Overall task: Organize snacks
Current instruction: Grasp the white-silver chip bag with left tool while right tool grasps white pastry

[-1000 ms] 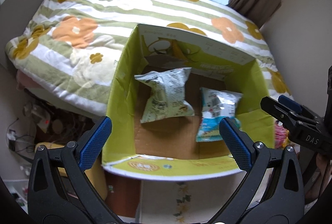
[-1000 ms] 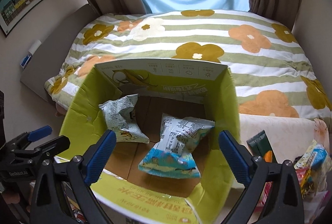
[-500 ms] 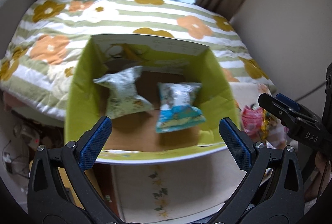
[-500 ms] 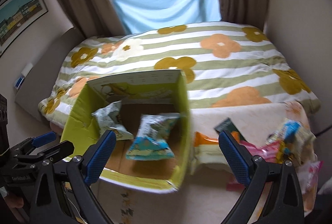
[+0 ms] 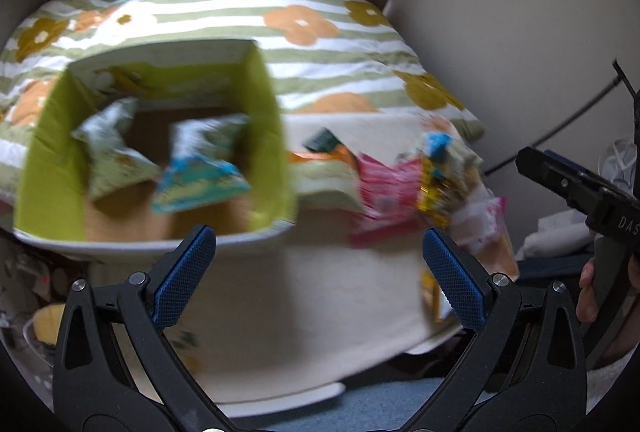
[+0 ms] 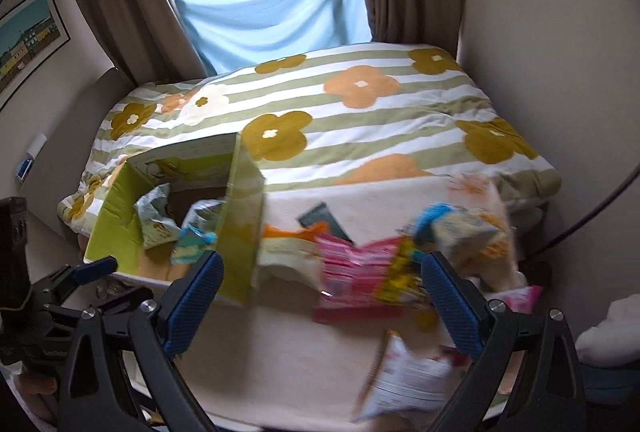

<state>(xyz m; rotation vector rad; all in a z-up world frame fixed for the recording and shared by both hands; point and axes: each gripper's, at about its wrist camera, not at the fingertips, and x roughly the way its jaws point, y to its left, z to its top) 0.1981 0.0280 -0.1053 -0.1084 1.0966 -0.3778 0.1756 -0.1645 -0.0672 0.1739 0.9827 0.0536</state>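
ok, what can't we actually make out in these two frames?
- Snack pile: motion blur in both views, labels and count unreadable.
- Two bags in the green box: print blurred; right wrist view, box wall hides part of them.
- White packet: right gripper finger crosses its edge.
- Left gripper: open, empty.

Green cardboard box [image 6: 120,228] open-topped, two snack bags inside: pale green bag [image 5: 108,156], blue-white bag [image 5: 200,172]. Loose snack pile [image 6: 384,264], pink and yellow packs, right of box, blurred.
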